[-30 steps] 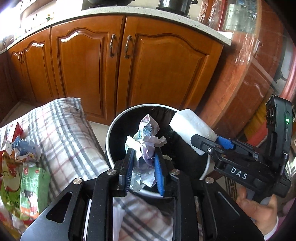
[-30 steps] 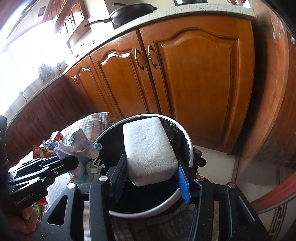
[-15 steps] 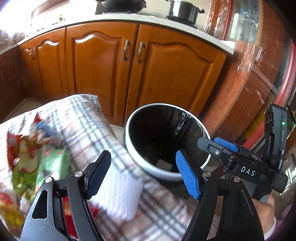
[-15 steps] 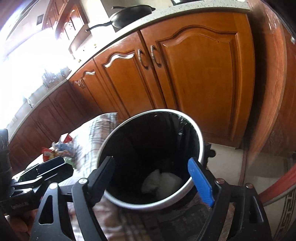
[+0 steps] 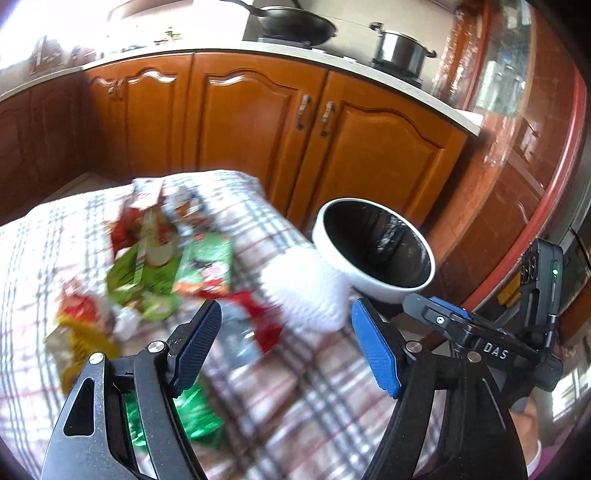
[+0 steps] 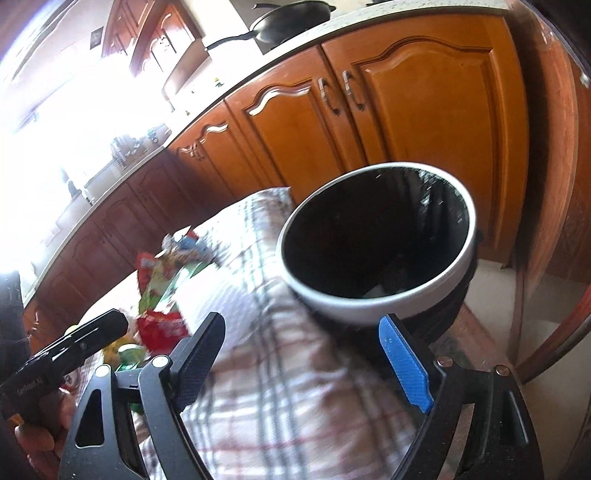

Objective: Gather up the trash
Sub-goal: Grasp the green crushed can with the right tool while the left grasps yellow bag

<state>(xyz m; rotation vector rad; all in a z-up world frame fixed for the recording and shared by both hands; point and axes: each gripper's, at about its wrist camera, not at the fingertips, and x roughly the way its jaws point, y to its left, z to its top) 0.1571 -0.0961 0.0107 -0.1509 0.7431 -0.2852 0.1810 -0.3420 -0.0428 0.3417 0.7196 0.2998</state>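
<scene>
While both tongs, left [image 5: 284, 350] and right [image 6: 303, 363], gape empty, aim the left squarely over one wrapper in the trash [image 5: 166, 273] heaped on the desk [image 5: 314, 398] beside the bin [image 5: 373, 254], pinching only that.

Kitchen's got those orange-brown wooden cabinet doors [image 5: 373, 155] with arched panels and little metal handles [image 5: 325, 118], running all along under a pale speckled countertop [image 5: 402, 88]. Up top there's a black frying pan [image 5: 295, 22] on the hob and a shiny steel pot [image 5: 400, 53] with a lid a bit further right. The right wrist view shows the same pan with its long handle poking out left. Table is covered by a plaid cloth [image 5: 295, 398], white with grey and red stripes, kinda blurry. Bright window glare washes out the far left counter.
</scene>
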